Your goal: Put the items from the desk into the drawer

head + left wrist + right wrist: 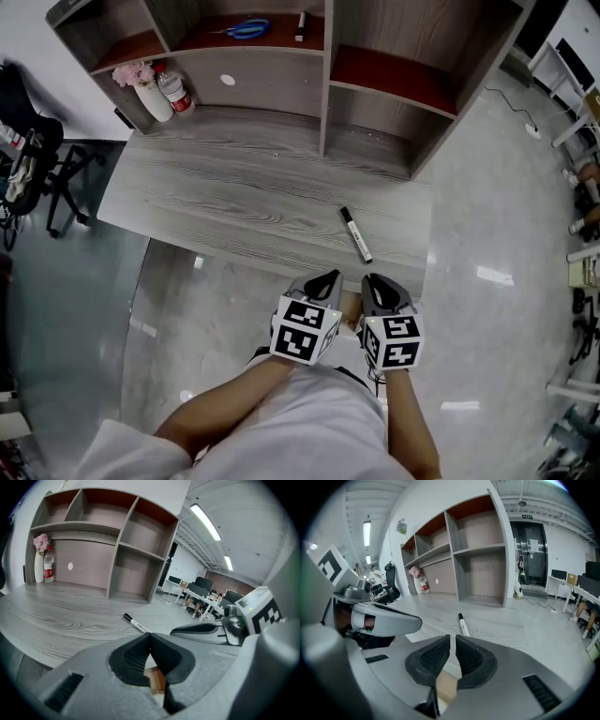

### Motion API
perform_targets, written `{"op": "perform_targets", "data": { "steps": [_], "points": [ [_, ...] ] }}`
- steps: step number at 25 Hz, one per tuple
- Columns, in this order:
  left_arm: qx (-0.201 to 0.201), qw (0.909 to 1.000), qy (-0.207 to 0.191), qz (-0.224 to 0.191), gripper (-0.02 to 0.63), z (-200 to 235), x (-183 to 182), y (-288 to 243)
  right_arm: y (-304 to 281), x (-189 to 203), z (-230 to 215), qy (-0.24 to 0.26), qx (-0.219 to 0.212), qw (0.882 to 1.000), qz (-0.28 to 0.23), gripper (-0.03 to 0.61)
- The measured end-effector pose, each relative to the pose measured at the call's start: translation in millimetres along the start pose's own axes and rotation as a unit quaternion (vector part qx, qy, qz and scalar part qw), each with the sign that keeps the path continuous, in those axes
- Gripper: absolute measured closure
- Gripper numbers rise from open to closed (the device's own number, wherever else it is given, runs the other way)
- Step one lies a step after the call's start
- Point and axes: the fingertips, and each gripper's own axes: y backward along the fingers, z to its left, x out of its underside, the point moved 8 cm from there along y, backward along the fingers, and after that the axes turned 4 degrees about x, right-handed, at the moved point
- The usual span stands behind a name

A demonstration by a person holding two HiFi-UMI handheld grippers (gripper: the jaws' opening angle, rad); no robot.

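Note:
A black-and-white marker (354, 234) lies on the grey wooden desk (234, 202), near its front right edge. It also shows in the left gripper view as the marker (136, 623) and in the right gripper view as the marker (462, 623), each time just beyond the jaws. My left gripper (328, 278) and right gripper (372, 280) hover side by side at the desk's front edge, a short way short of the marker. Both are shut with nothing between the pads. No drawer is in sight.
A hutch of open shelves (323, 75) stands at the desk's back. A white vase of pink flowers (145, 86) and a red-labelled bottle (175, 91) stand at its left. Blue scissors (246, 29) and a small pen-like item (300, 25) lie on a shelf. An office chair (33, 159) is at far left.

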Motion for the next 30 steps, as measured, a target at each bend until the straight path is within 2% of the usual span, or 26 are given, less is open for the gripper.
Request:
{"op": "perform_targets", "data": {
  "steps": [9,13,30],
  "points": [
    [0.018,0.9998,0.003,0.005,0.612,30,-12,-15,-43,-19,-9,0.036,0.022,0.999,0.032,0.572],
    [0.022,0.9997,0.005,0.006,0.612,42,-12,-17,-57,-20,-11,0.040,0.019,0.998,0.045,0.534],
    [0.012,0.9998,0.013,0.013,0.612,69,-13,-10,-111,-13,-23,0.045,0.018,0.994,0.101,0.489]
  ]
}}
